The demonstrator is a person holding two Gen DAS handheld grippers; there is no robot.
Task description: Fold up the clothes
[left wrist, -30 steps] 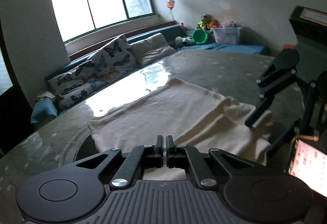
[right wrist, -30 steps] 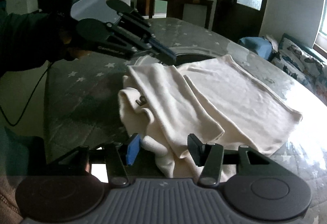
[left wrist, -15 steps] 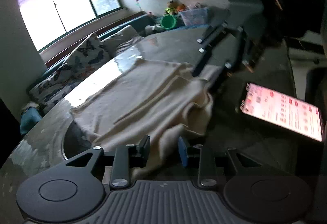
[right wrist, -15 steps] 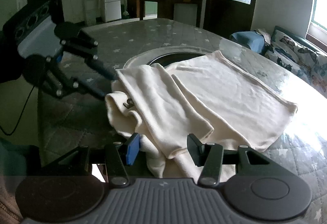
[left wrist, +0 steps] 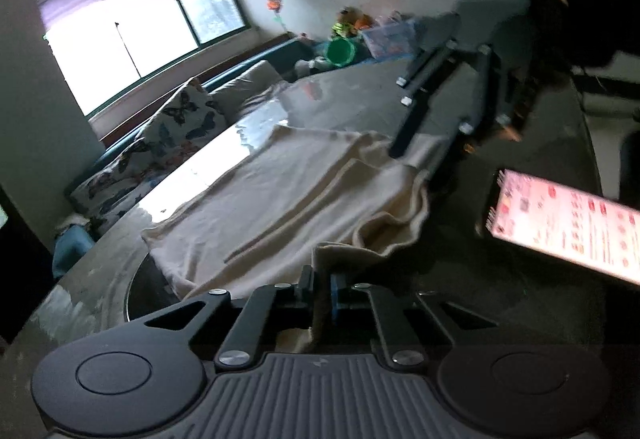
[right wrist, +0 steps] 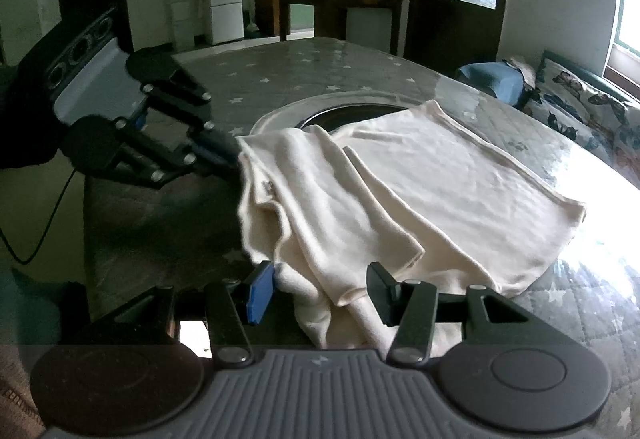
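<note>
Between the left gripper's (left wrist: 322,287) nearly shut jaws, cream knit garment's (left wrist: 288,199) edge is pinched; right gripper (right wrist: 320,289) gapes wide w/ cloth bunched between.

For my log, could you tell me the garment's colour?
Plain cream garment, clearest in the right wrist view.

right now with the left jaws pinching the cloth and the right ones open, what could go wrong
1. The left gripper pinches only a thin edge of the cream garment, so it may slip free if pulled.
2. The right gripper straddles a bunched fold, jaws open; shutting here could catch several layers and spoil the fold.
3. A lit phone lies close beside the garment; dragged cloth could nudge it.
</note>
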